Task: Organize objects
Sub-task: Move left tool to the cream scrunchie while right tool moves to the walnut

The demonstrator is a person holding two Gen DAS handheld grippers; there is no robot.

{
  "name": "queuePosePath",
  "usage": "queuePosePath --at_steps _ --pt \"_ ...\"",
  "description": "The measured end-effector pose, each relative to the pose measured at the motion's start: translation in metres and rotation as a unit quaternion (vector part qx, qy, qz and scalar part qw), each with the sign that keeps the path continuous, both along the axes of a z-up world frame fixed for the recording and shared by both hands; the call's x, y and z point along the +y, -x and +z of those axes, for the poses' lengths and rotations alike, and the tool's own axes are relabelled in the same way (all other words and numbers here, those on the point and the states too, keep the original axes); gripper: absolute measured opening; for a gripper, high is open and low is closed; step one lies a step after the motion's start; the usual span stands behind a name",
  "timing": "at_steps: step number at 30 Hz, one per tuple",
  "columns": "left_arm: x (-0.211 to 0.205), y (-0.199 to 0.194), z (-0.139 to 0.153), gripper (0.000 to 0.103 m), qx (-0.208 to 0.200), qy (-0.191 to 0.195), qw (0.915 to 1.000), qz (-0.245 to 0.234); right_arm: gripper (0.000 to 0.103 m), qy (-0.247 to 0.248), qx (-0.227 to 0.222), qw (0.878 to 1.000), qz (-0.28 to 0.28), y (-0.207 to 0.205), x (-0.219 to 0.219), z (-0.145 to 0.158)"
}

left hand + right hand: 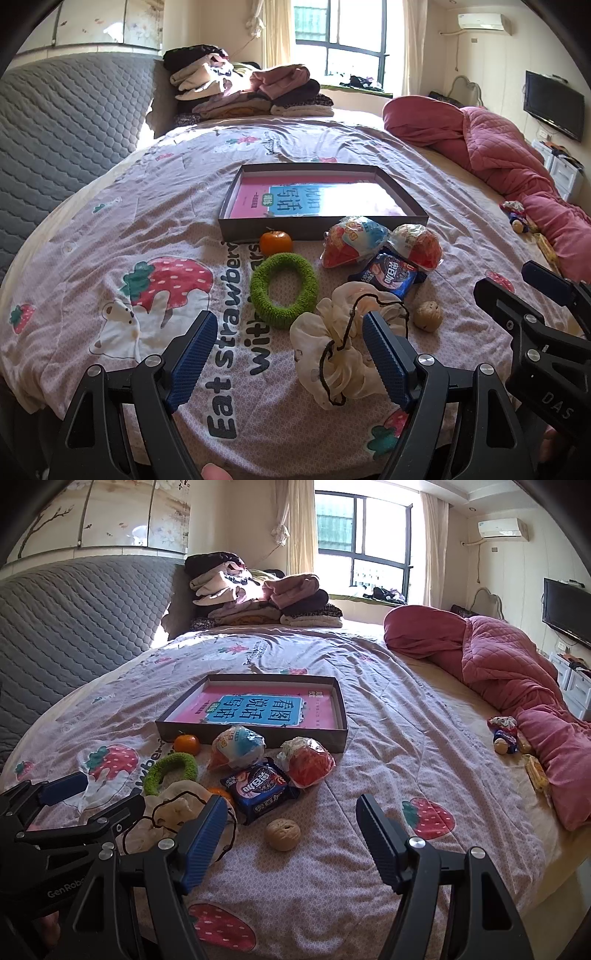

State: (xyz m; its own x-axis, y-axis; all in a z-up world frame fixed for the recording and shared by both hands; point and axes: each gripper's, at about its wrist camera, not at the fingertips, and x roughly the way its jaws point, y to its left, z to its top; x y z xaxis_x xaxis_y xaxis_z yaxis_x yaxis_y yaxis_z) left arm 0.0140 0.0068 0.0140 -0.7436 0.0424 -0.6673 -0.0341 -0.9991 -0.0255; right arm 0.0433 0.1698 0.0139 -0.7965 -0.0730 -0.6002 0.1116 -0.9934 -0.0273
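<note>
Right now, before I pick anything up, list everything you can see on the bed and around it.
box: one, dark shallow, mid-bed, pink and blue book inside
tangerine: one, orange, against the box front
ring: one, green fuzzy, below the tangerine
snack bags: two, clear with red and blue, in front of the box
biscuit packet: one, dark blue, near the bags
cloth pouch: one, cream with black cord, nearest
walnut: one, tan, right of the pouch
clothes pile: one, mixed, far end
quilt: one, pink, right side
left tool: open, above the pouch
right tool: open, near the walnut
</note>
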Motion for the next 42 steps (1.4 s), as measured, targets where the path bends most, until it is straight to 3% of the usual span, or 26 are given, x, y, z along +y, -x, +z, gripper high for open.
queuePosePath --at_steps 15,42 --pt "0.001 -0.001 -0.002 0.082 -0.003 0.002 1.0000 -0.002 0.072 -0.004 0.002 1.000 0.004 -0.002 -0.001 0.000" --pt "0.004 0.008 -0.029 0.082 -0.077 0.003 0.9969 -0.012 0.072 -0.001 -0.030 0.999 0.009 0.001 0.012 -0.021"
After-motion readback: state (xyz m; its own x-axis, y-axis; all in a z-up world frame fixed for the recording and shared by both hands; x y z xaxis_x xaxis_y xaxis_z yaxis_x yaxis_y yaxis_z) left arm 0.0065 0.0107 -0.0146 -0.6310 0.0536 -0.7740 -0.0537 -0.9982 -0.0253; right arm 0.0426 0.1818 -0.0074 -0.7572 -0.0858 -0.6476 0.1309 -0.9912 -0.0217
